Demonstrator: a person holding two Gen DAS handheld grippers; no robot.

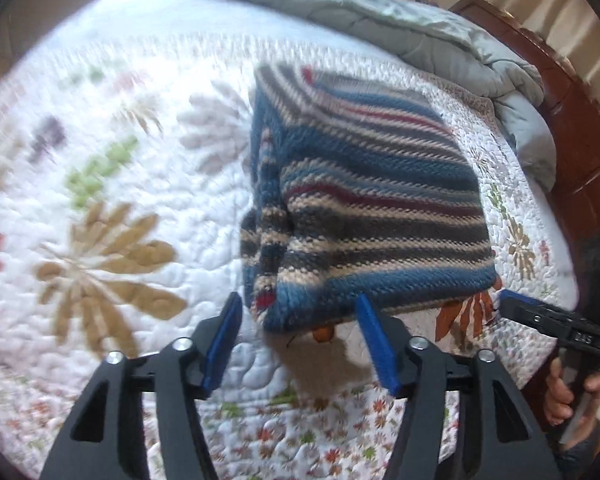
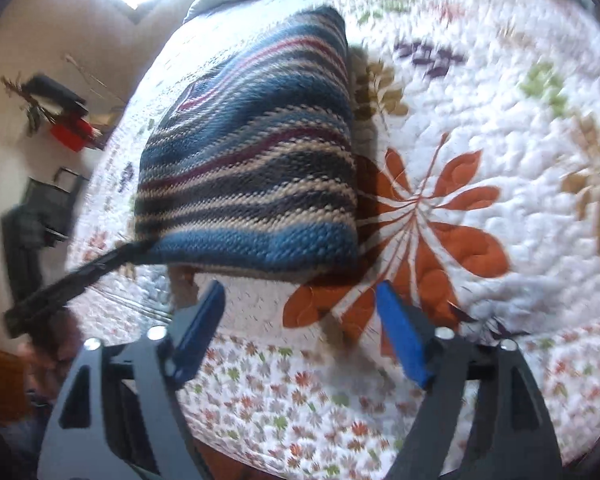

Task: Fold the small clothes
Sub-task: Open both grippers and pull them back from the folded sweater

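A striped knit sweater (image 1: 364,208), blue, cream, grey and dark red, lies folded into a compact rectangle on the floral quilt (image 1: 100,200). It also shows in the right wrist view (image 2: 252,160). My left gripper (image 1: 298,312) is open and empty, its blue pads just short of the sweater's near edge. My right gripper (image 2: 300,300) is open and empty, also just in front of that near edge. The right gripper shows in the left wrist view (image 1: 504,300) at the sweater's right corner. The left gripper shows in the right wrist view (image 2: 128,250) at the sweater's left corner.
A grey comforter (image 1: 400,28) is bunched at the bed's far side against a dark wooden headboard (image 1: 572,120). In the right wrist view a wall with a red item (image 2: 70,136) and dark furniture (image 2: 40,216) lie left of the bed.
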